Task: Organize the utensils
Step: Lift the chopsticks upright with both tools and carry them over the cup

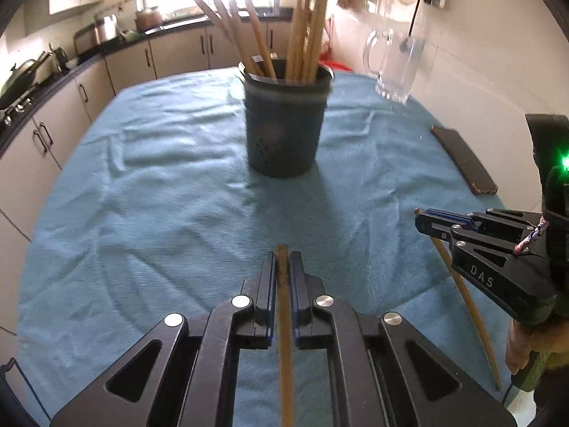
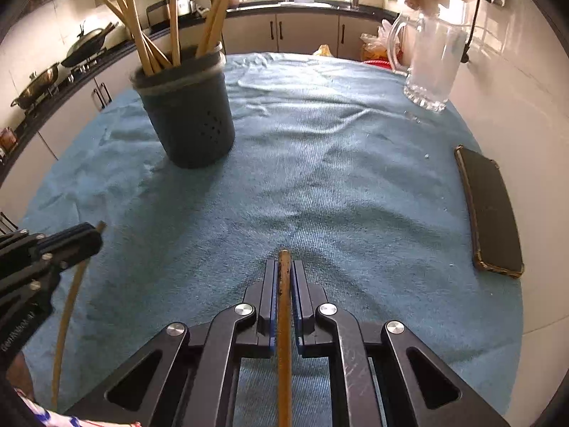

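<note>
Your left gripper (image 1: pixel 282 267) clamps one wooden chopstick (image 1: pixel 284 320); your right gripper (image 2: pixel 283 274) clamps another wooden chopstick (image 2: pixel 283 320). Raise each, tip it vertical, and lower it into the dark perforated plastic holder (image 2: pixel 188 114) on the table's blue cloth (image 2: pixel 338 178) without nudging it.

Both wrist cameras sit low and close over the blue-clothed bench (image 1: pixel 177 185), each peering forward along its own claw, the left view facing the chopstick holder (image 1: pixel 284 121) dead ahead, the right view catching it off to the left, both sharing the glass mug (image 2: pixel 432 67) and phone (image 2: pixel 492 213).
</note>
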